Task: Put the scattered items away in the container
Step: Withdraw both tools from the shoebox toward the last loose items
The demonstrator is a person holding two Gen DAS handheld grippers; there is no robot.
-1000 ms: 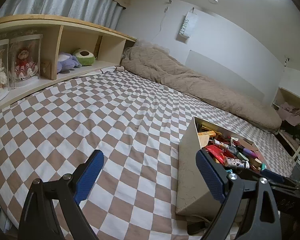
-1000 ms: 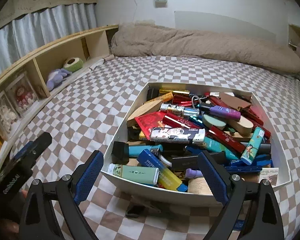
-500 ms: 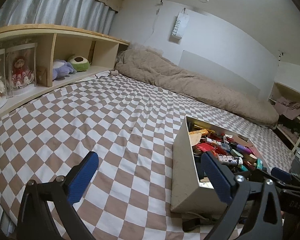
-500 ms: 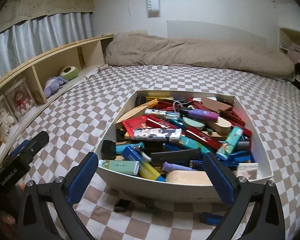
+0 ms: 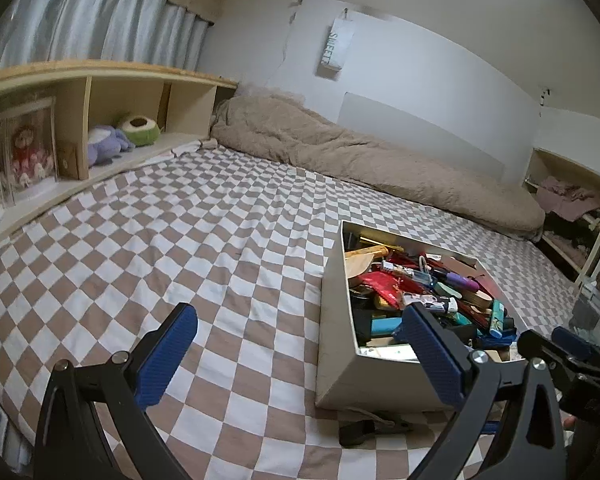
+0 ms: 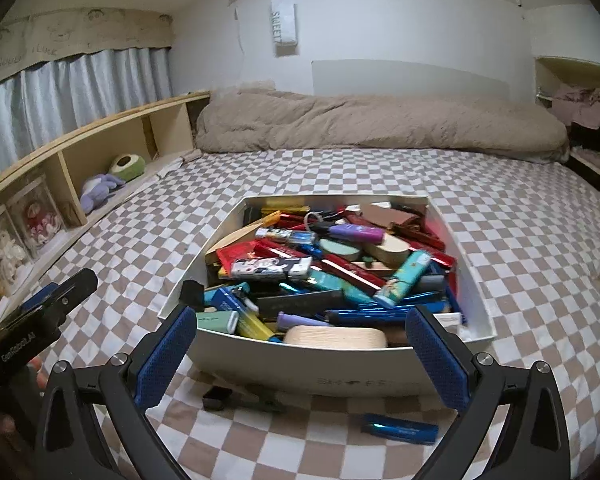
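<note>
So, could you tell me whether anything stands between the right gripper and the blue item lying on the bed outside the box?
Nothing visible does. The blue item lies on bare checkered sheet just before the box, below the right gripper, whose jaws stand open and empty.

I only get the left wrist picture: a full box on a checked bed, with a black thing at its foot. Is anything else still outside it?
Observer: Yes. The right wrist view shows a shiny blue stick on the bedspread, in front of the box.
Operator: Is the right gripper holding something?
Observer: No. The right gripper has just been opening its jaws and grips nothing.
Operator: What lies inside against the near wall?
Observer: A pale wooden case, lying flat.
</note>
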